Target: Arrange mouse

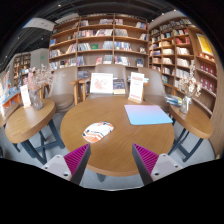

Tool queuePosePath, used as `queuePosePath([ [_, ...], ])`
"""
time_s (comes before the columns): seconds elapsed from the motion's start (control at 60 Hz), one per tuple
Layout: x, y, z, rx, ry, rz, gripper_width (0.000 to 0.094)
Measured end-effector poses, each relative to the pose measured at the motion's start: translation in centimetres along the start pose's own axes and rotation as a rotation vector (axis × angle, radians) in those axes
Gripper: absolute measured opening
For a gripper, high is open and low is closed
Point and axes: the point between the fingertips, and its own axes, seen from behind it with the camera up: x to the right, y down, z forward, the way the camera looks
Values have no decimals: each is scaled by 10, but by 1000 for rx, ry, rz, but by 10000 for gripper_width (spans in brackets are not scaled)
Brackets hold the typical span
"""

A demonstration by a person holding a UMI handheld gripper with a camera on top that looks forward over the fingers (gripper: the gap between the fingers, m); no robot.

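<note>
Gripper [110, 160], jaws open and empty, above round counter [120, 145]; mouse [98, 130] far ahead, risking a misjudged reach

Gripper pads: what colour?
Magenta pads, gripper view; the gripper is open above the table.

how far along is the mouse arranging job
Nothing looks done yet. The gripper is open and empty, its fingers short of the round wooden table. On the table ahead lie a small white and red object, possibly the mouse though I cannot tell, and a light blue mat off to the right. No grasp is in hand. Left: reach the object, grip it and place it, likely on the mat.
</note>
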Motion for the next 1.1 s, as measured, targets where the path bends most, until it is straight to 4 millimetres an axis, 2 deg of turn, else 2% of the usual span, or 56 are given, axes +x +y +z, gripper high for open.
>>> queuePosePath([
  [0.217,-48,8,16,-25,-47,-3,859],
  [0.4,-66,9,38,-49,-43,4,856],
  [0.9,-77,11,114,-155,-33,51,852],
  [1.1,-76,0,136,-166,-22,51,850],
])
